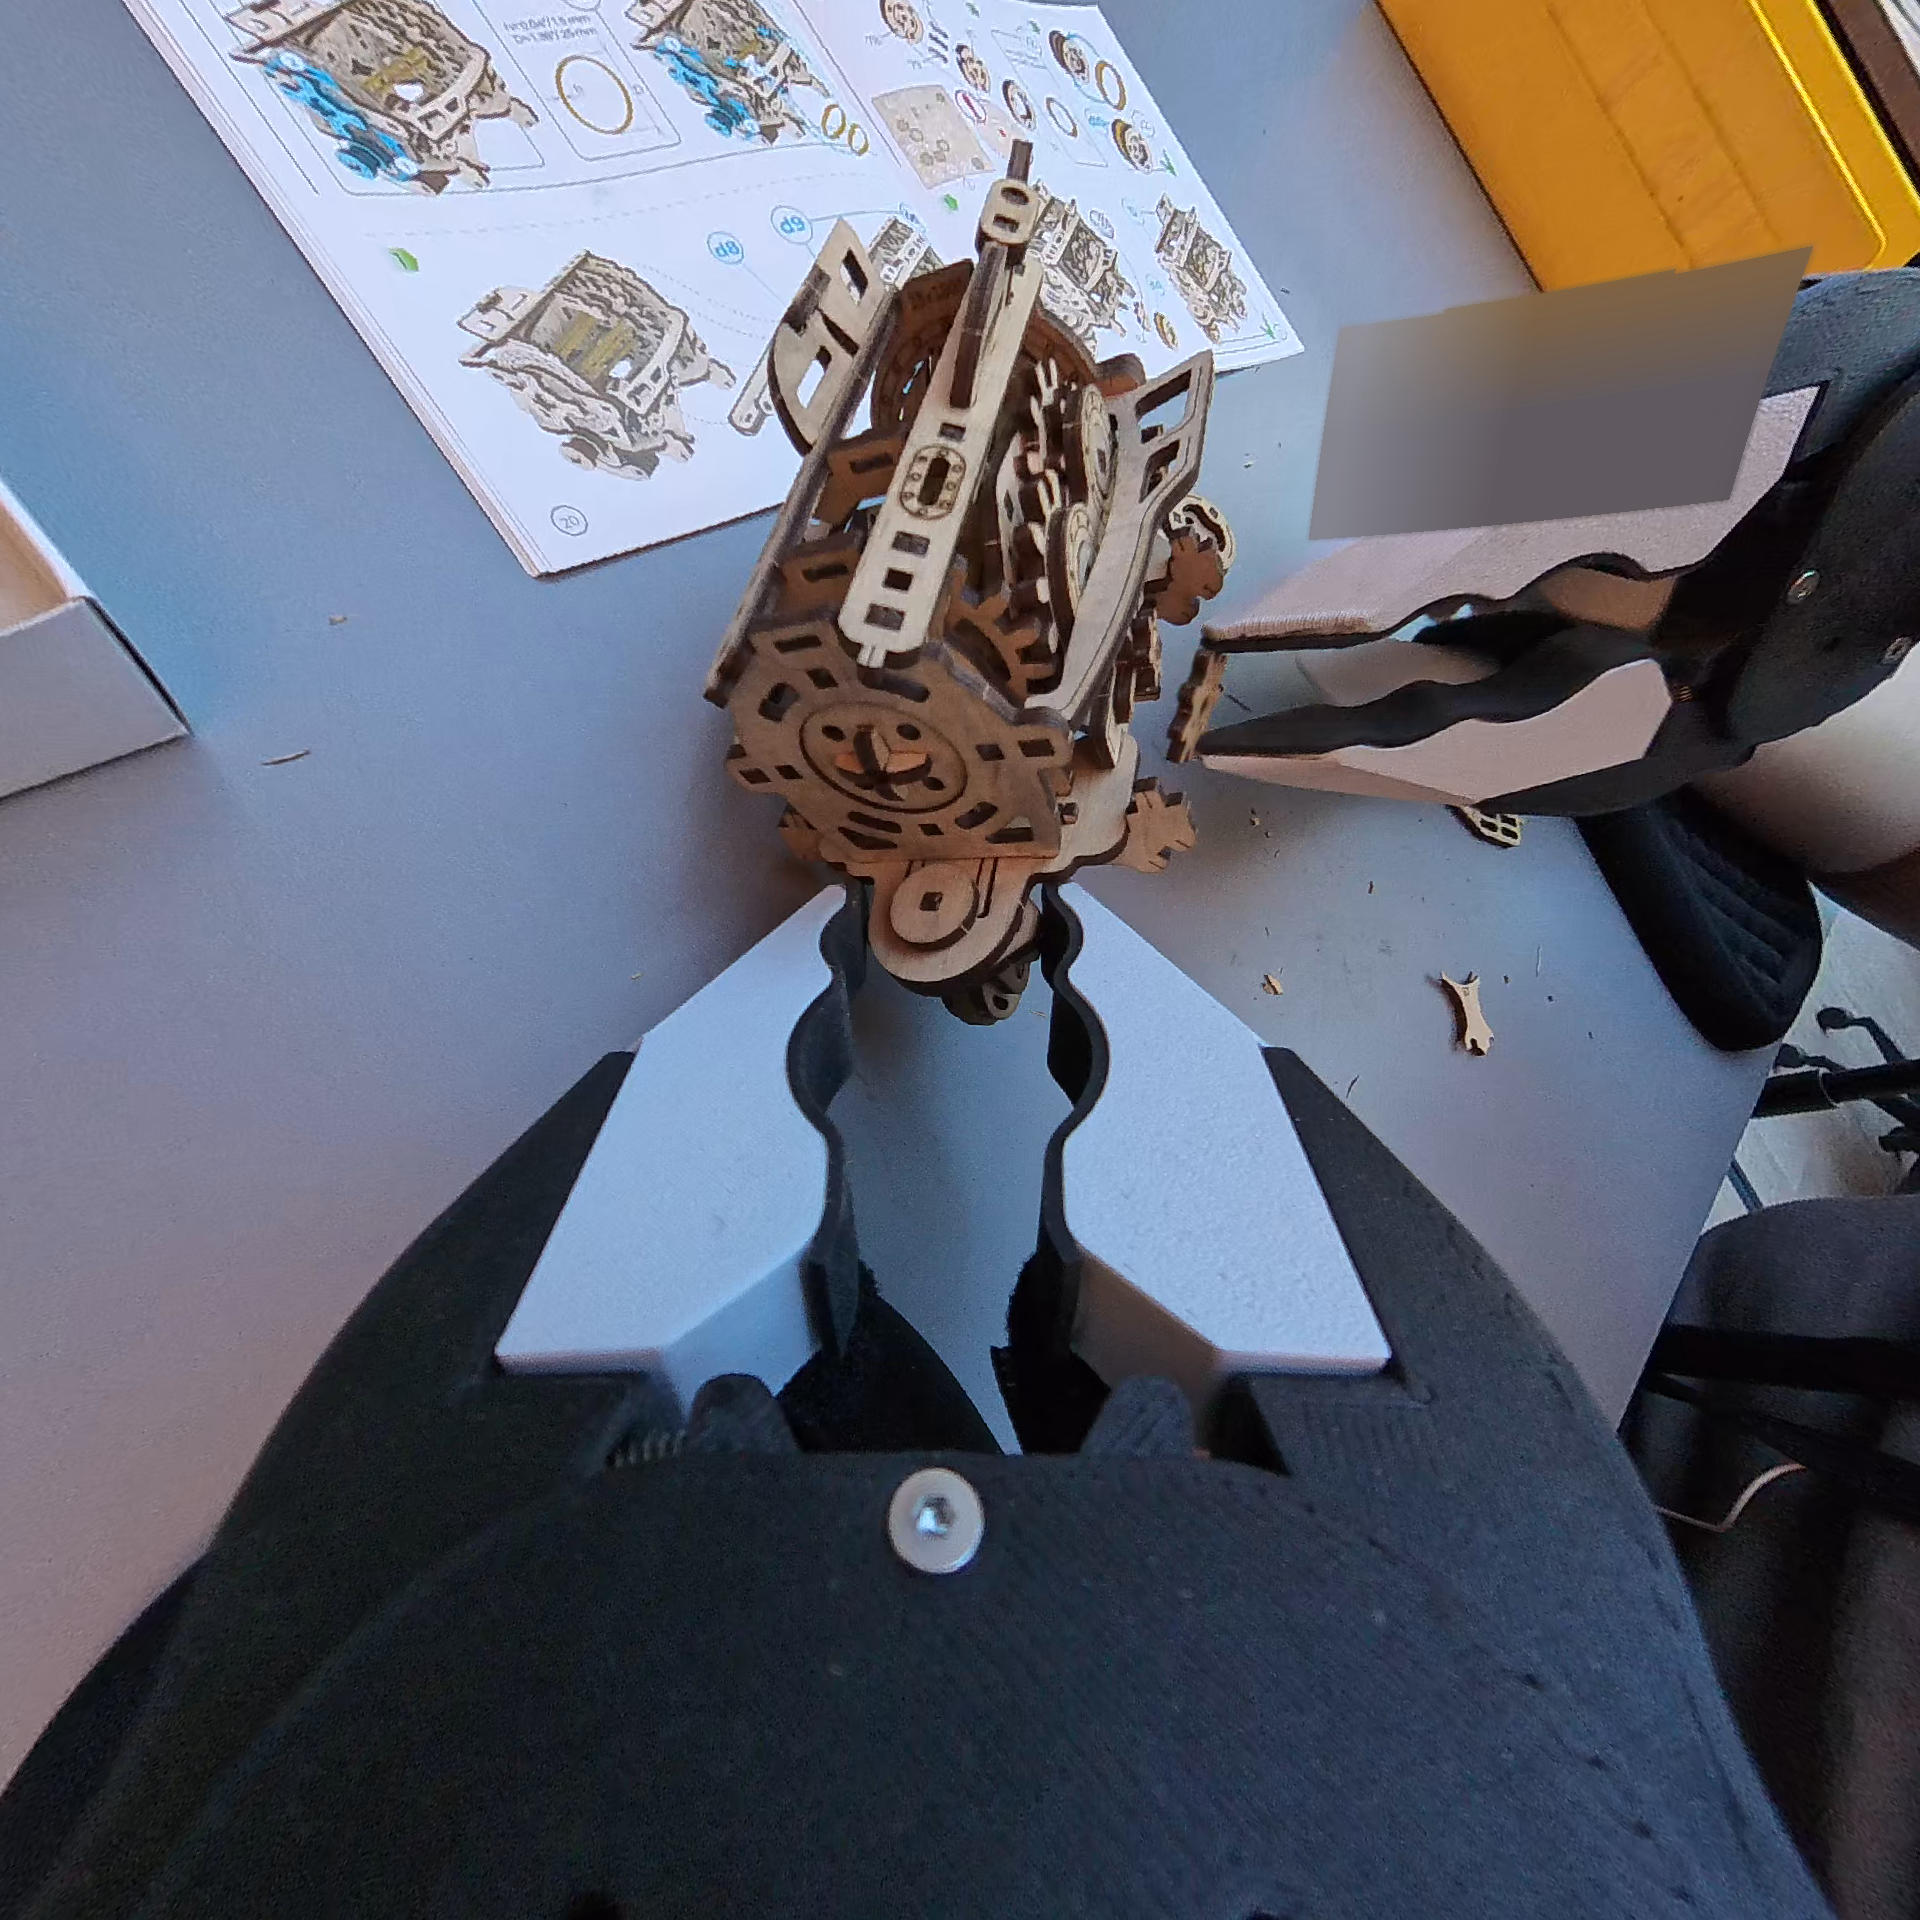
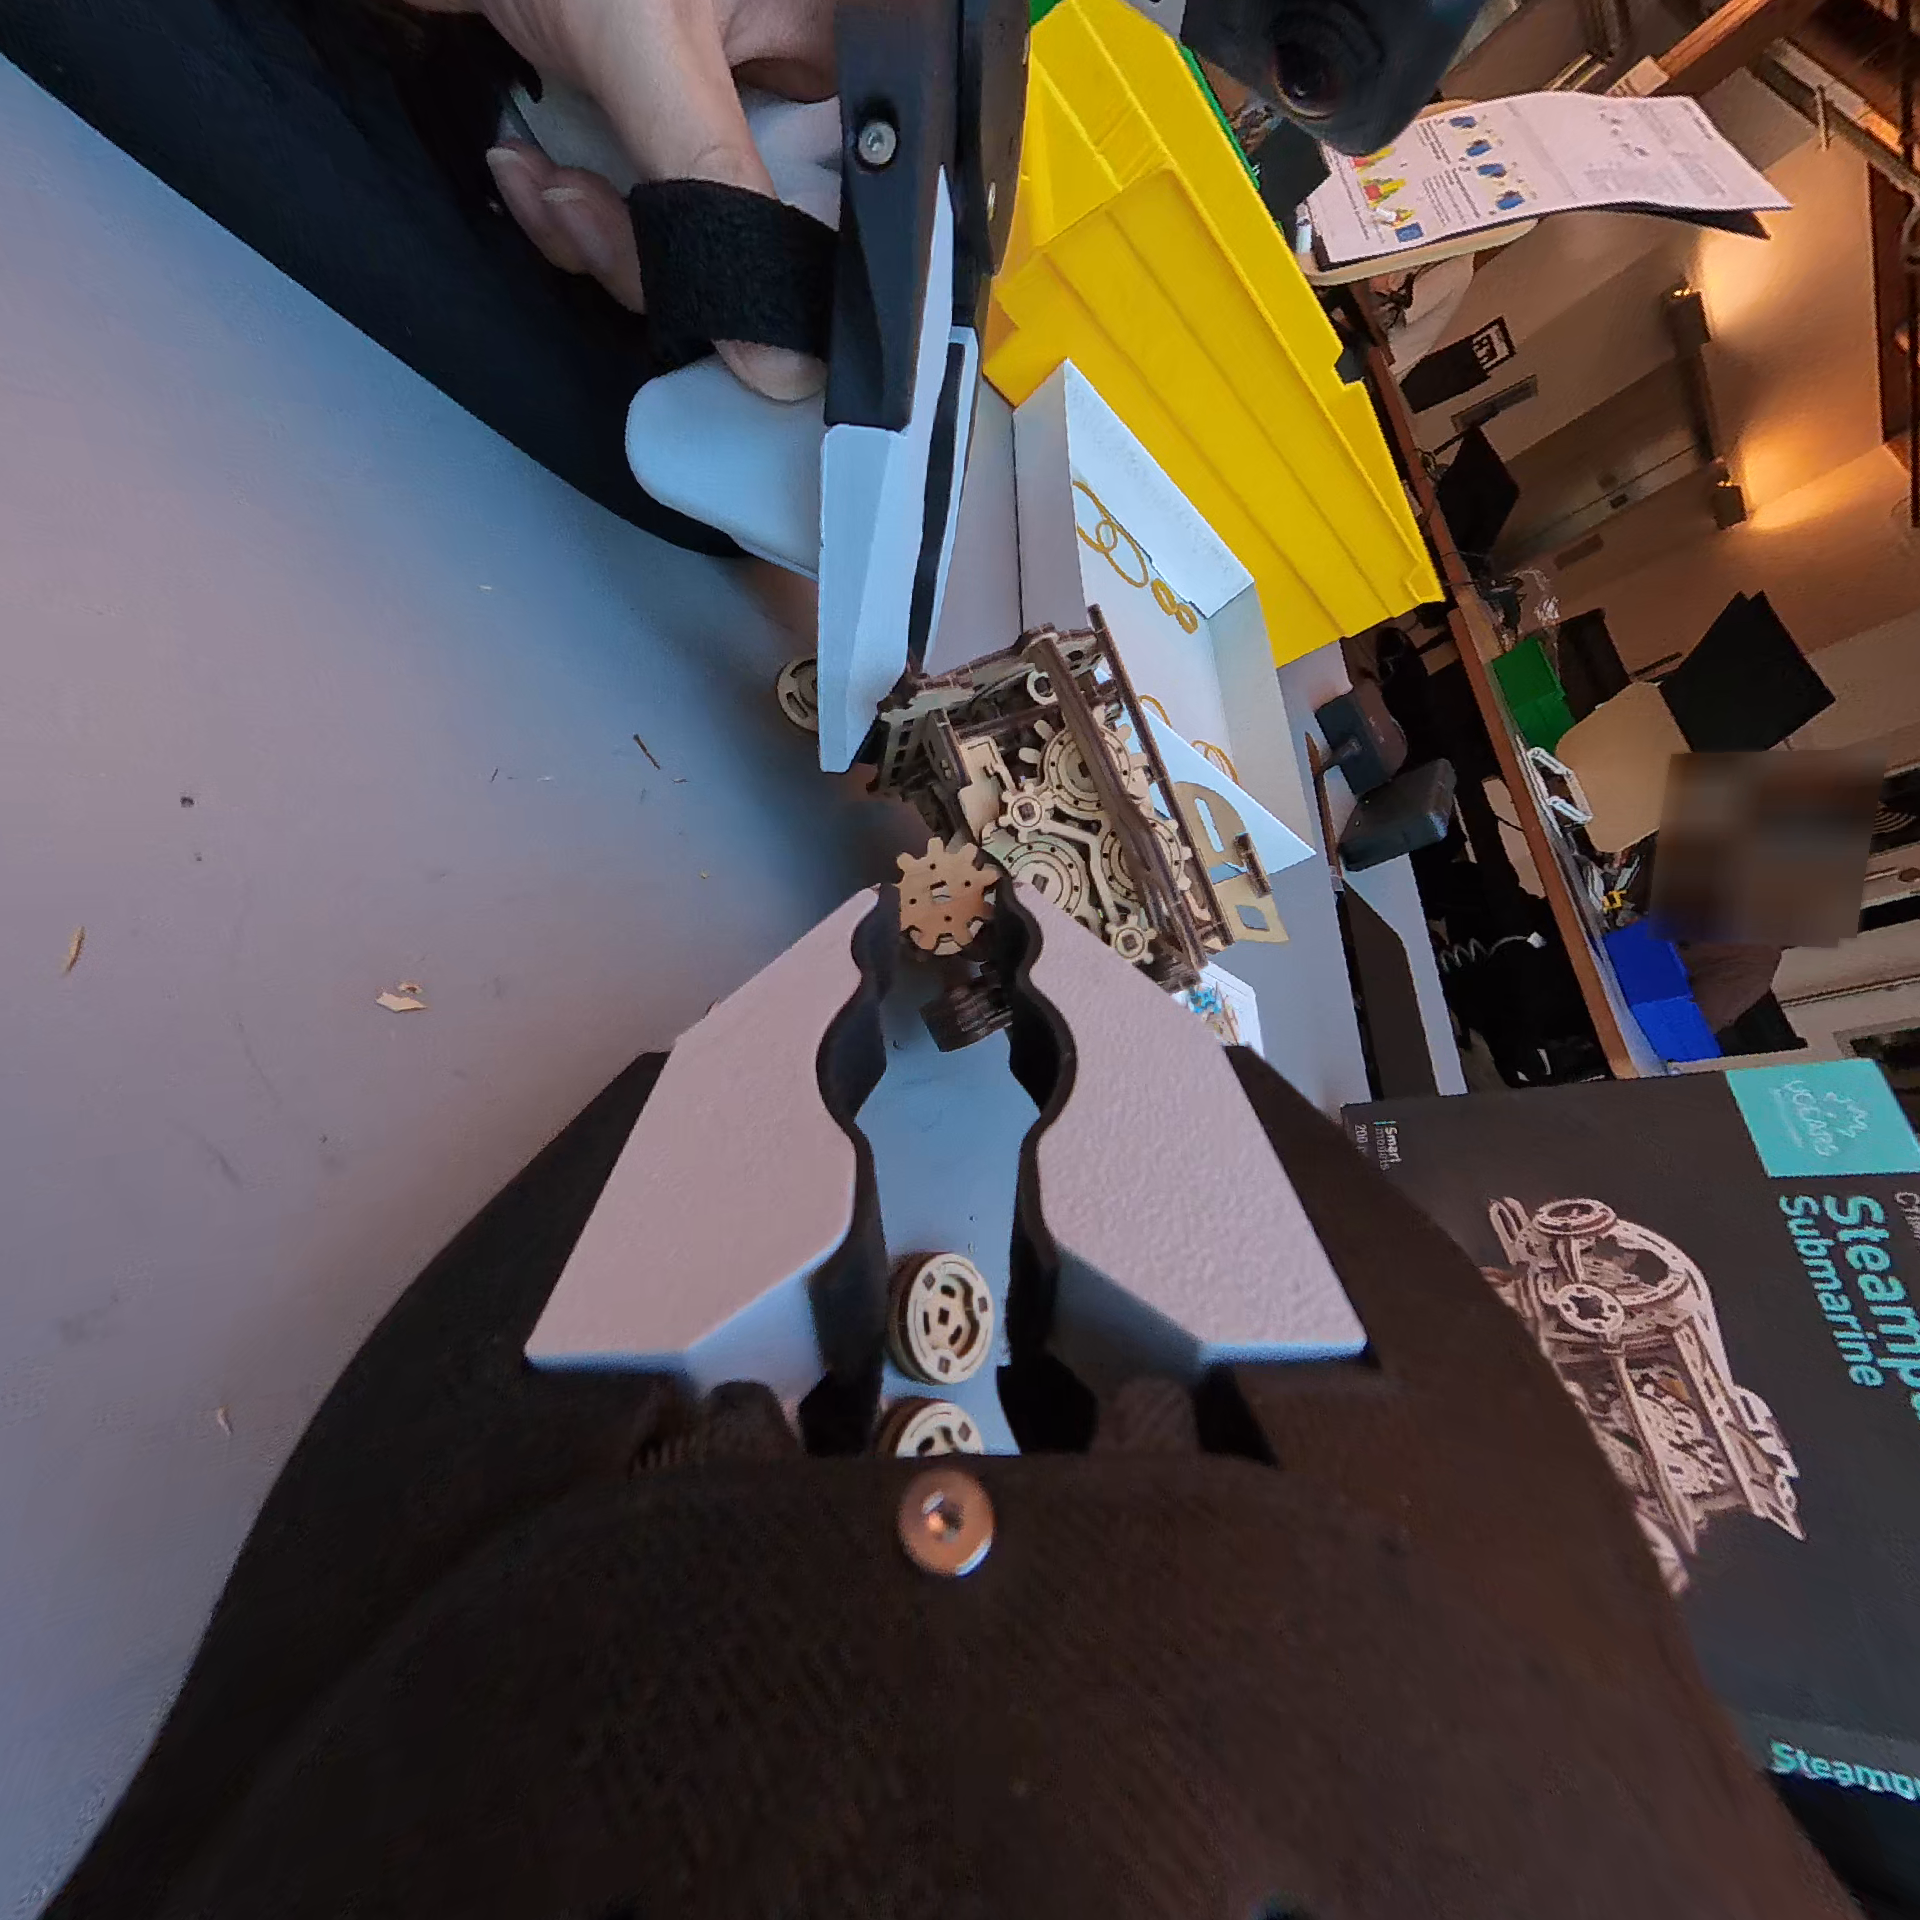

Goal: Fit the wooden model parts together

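Model [image 1: 956, 623] mostly built: frame, gear train and end plate are in. Left gripper [image 1: 951, 920] has its fingers pinching the model's lower end, holding it off the bench [image 1: 312, 935]. Right gripper [image 2: 945, 920] has its fingers clamped on a small gear [image 2: 943, 907], just beside the model's gear side, not yet seated. Two wheels [image 2: 940, 1317] lie on the bench, unfitted. The gear looks like the next fit.

A matte grey table top [image 1: 312, 935] fills the foreground, sunlit, speckled with wood crumbs. Yellow plastic bins [image 2: 1195, 343] stand along its far edge. Beyond, a dim workshop holds a long wooden bench [image 2: 1507, 831], with warm lamplight on a beige wall [image 2: 1756, 488].
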{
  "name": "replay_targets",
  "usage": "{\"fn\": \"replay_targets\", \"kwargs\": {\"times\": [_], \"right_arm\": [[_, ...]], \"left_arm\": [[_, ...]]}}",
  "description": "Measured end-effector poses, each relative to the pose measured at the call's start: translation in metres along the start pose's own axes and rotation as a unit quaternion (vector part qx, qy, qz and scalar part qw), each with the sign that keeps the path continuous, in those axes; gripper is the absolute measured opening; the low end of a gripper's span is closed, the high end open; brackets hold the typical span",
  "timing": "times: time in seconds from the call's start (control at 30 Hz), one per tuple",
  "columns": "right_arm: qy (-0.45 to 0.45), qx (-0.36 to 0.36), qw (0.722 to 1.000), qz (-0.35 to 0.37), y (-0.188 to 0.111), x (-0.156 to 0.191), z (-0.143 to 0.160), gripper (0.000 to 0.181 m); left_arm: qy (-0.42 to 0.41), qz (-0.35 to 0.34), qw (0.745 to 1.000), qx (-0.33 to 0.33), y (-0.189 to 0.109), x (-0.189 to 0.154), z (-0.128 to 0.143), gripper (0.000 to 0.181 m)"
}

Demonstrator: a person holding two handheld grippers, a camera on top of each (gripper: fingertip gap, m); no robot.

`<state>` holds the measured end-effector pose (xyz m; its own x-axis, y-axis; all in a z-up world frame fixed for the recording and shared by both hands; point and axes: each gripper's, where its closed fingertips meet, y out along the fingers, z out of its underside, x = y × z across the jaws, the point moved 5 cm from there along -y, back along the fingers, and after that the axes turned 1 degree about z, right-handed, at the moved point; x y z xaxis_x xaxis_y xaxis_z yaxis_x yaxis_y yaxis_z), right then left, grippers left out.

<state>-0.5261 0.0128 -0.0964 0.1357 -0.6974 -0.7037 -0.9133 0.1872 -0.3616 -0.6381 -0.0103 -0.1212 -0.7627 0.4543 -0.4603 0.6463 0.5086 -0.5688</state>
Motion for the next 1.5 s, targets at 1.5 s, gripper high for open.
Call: {"fn": "replay_targets", "kwargs": {"times": [1.5], "right_arm": [[-0.097,0.107,0.988,-0.049,0.006,-0.008,0.001,0.017]], "left_arm": [[0.044,-0.025,0.999,0.021,0.005,-0.003,0.003,0.032]]}}
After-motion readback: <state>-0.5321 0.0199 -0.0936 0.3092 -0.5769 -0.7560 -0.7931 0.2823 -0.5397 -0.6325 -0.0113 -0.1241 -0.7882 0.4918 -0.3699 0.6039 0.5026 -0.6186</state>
